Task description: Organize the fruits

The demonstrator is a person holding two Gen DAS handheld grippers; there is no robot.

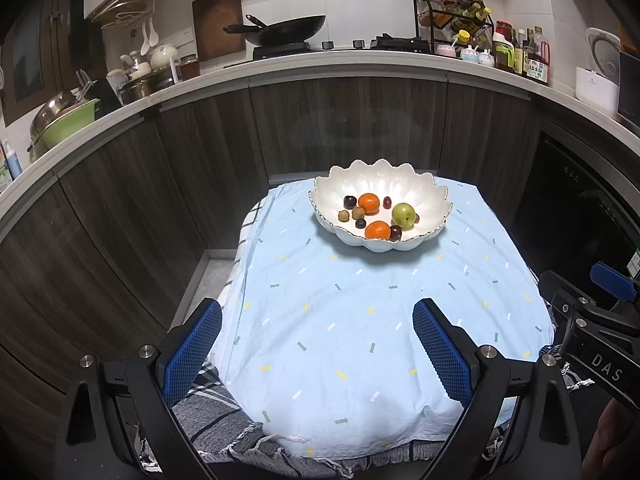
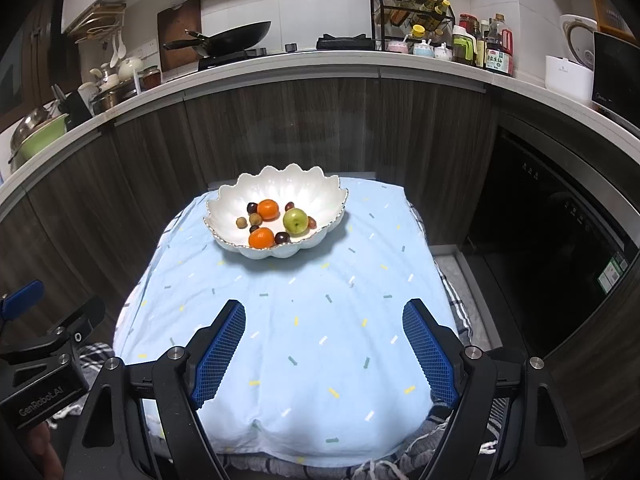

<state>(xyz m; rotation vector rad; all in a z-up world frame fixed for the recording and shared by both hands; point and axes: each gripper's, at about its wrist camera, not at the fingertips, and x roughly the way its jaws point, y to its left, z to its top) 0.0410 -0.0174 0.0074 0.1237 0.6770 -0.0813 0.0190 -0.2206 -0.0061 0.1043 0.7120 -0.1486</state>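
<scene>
A white scalloped bowl (image 1: 428,194) (image 2: 320,192) sits at the far end of a light blue cloth (image 1: 360,320) (image 2: 304,320). In it lie two oranges (image 1: 369,202) (image 2: 267,209), a green apple (image 1: 403,214) (image 2: 295,220), and several small dark and brown fruits (image 1: 350,201) (image 2: 252,207). My left gripper (image 1: 318,312) is open over the near part of the cloth, nothing between its blue pads. My right gripper (image 2: 324,312) is open too, empty, well short of the bowl. Each gripper shows at the edge of the other's view (image 1: 592,304) (image 2: 44,320).
Dark wood cabinets (image 1: 340,120) rise right behind the cloth-covered table. The counter above holds a wok (image 1: 280,30), a spice rack (image 1: 452,16), bottles (image 1: 520,52) and pots (image 1: 140,76). A dark appliance (image 2: 552,232) stands at right; a grey plaid cloth (image 1: 216,412) hangs at the near edge.
</scene>
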